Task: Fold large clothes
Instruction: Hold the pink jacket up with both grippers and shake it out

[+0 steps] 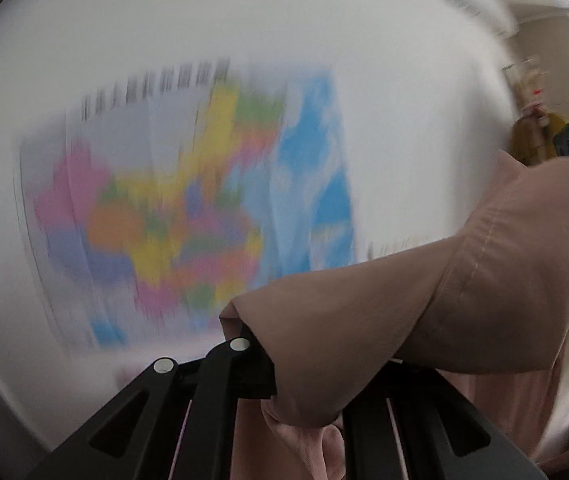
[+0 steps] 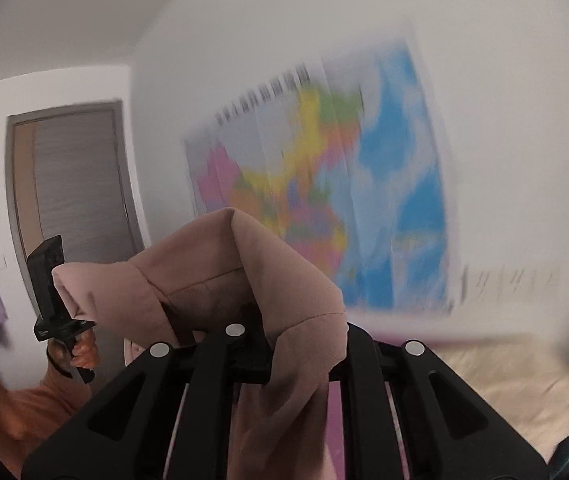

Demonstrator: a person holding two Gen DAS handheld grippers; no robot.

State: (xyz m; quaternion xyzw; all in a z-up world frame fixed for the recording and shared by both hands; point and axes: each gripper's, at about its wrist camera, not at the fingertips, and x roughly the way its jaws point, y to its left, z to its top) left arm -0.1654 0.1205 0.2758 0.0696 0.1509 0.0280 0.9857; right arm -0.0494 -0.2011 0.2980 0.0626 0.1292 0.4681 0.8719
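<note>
Black plastic left gripper [image 1: 284, 376] and right gripper [image 2: 296, 360] each pinch the dusty-pink woven garment [image 1: 424, 300] nearly shut, held aloft before the colourful wall map [image 2: 324, 184]; keep both grips level and taut while lowering.

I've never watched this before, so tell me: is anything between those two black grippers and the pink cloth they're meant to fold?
Nothing visible. The soft dusty-pink fabric garment is already pinched in the left gripper and in the right gripper, lifted before the white wall with its colourful map poster.
</note>
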